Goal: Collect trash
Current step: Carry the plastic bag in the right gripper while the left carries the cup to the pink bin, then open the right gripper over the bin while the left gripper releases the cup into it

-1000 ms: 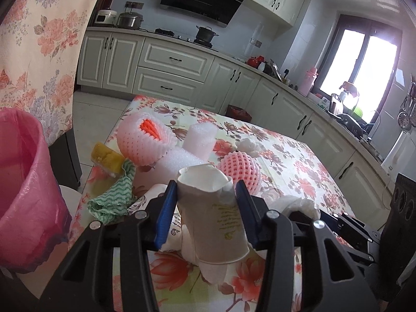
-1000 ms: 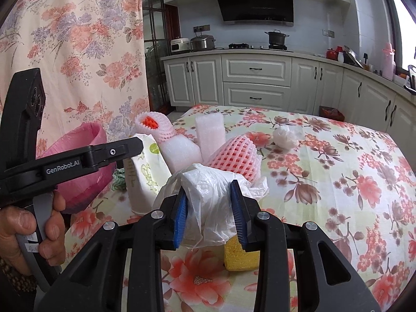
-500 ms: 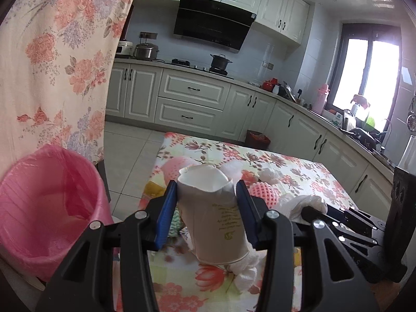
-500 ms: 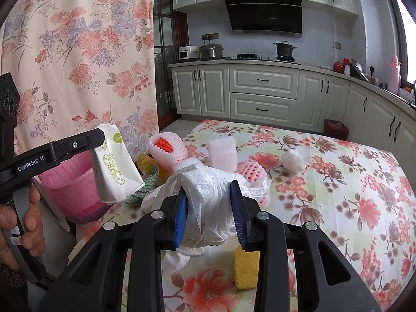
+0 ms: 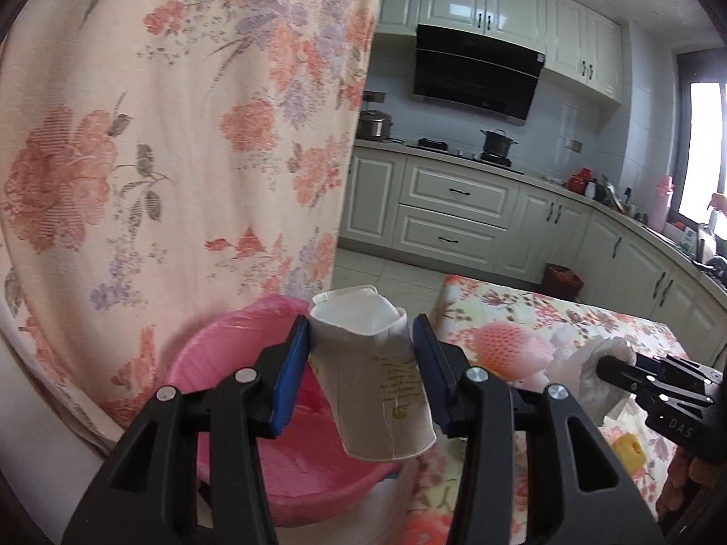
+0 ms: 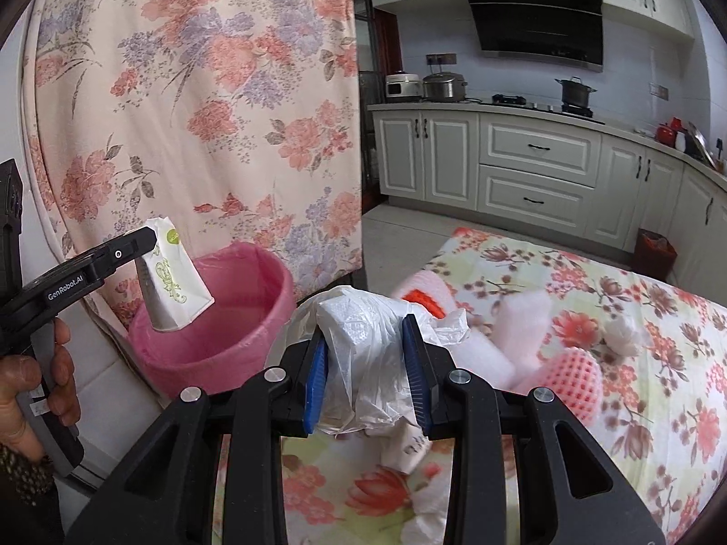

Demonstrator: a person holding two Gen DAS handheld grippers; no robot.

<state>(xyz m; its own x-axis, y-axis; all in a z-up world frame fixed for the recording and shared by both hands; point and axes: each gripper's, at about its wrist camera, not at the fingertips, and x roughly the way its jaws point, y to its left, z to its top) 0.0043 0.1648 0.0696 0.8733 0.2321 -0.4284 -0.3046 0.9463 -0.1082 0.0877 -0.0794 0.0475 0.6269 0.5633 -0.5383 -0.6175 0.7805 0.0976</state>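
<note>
My left gripper (image 5: 361,345) is shut on a squashed white paper cup (image 5: 372,372) with green print. The right wrist view shows that cup (image 6: 175,279) hanging over the near rim of the pink-lined bin (image 6: 218,313). In the left wrist view the bin (image 5: 236,363) lies just below and behind the cup. My right gripper (image 6: 365,354) is shut on a crumpled white plastic bag (image 6: 368,354), held above the table's left end, to the right of the bin. The bag (image 5: 590,363) also shows at the right of the left wrist view.
On the floral tablecloth (image 6: 636,318) lie pink foam fruit nets (image 6: 577,372), white foam sleeves (image 6: 522,313), a crumpled tissue (image 6: 620,334) and a yellow sponge (image 5: 629,452). A floral curtain (image 6: 191,91) hangs behind the bin. Kitchen cabinets (image 6: 536,168) run along the far wall.
Both grippers have lifted off the table and swung left toward the bin, each keeping its load. The cup went from above the table clutter to over the bin.
</note>
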